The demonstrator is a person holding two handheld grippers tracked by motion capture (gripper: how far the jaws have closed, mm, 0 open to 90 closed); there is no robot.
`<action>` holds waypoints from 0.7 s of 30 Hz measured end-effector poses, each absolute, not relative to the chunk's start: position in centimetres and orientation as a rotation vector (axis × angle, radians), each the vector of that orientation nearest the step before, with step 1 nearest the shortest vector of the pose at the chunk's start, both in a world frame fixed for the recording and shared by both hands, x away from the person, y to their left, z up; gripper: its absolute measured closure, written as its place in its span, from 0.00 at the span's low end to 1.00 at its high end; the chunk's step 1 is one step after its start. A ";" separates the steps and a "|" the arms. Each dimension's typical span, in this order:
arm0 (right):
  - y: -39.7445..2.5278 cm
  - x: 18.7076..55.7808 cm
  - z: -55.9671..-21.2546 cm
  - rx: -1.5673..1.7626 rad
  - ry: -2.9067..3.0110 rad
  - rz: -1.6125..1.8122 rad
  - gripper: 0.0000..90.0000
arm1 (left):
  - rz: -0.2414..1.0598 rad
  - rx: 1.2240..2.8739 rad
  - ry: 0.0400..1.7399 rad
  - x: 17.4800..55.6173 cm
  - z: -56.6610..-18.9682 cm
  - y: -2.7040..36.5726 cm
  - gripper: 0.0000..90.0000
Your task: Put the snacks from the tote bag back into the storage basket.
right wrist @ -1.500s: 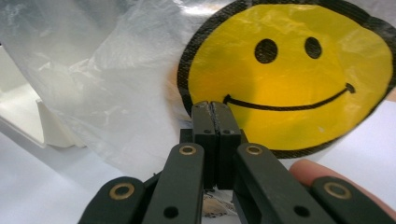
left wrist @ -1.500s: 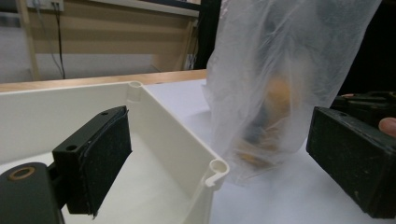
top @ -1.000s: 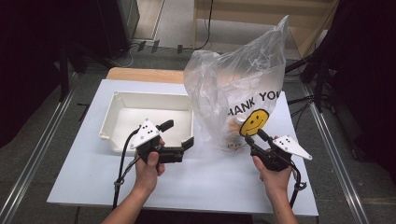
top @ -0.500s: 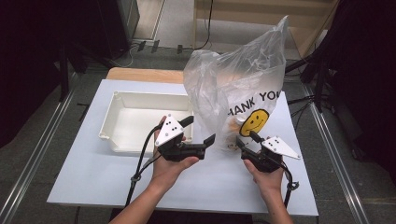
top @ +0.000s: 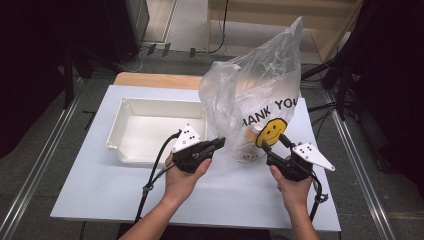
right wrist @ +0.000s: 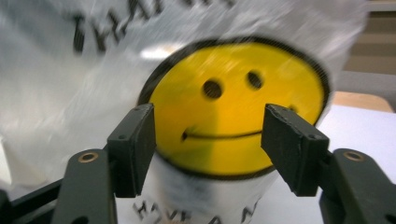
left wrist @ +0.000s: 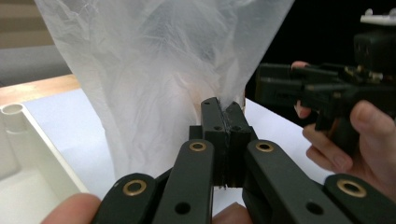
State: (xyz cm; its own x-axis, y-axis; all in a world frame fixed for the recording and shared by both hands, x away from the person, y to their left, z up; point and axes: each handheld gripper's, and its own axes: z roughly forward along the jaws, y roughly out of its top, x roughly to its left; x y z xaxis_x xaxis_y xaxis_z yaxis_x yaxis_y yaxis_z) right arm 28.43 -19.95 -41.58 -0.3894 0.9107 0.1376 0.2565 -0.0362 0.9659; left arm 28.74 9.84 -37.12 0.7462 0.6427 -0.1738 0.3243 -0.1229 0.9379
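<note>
Table (top: pixel 100 195): a big white top. Everything else sits on it.
Bag (top: pixel 255 107): a tall, clear plastic bag. It stands up on the table, on my right side. It has black letters and a yellow smiley face (top: pixel 271 131) on the side that looks at me. I can see something light brown inside, but I cannot tell what it is.
Tray (top: pixel 131 112): a white, deep tray. It sits just left of the bag and touches it.
My left gripper (top: pixel 220 142): it is at the bag's left bottom edge. Its jaws are squeezed tight on a fold of the bag (left wrist: pixel 187 70). In the left gripper view the thin plastic goes right down between the two pads.
My right gripper (top: pixel 275 141): it is right in front of the bag, at the smiley face (right wrist: pixel 236 105). Its jaws are wide apart, one on each side of the face, and they hold nothing.
</note>
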 end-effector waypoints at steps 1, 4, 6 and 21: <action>-20.0 28.4 -41.6 1.237 1.666 1.459 0.38 | 0.320 1.730 0.771 28.7 -37.2 9.8 1.00; -20.5 29.4 -41.2 1.299 1.660 1.454 0.24 | 0.309 1.748 0.796 28.9 -37.9 9.6 1.00; -20.7 29.9 -41.3 1.322 1.679 1.461 0.23 | 0.304 1.754 0.806 29.0 -38.1 9.6 1.00; -19.4 30.4 -43.0 1.188 1.894 1.522 0.55 | 0.278 1.757 0.848 29.1 -40.0 9.8 1.00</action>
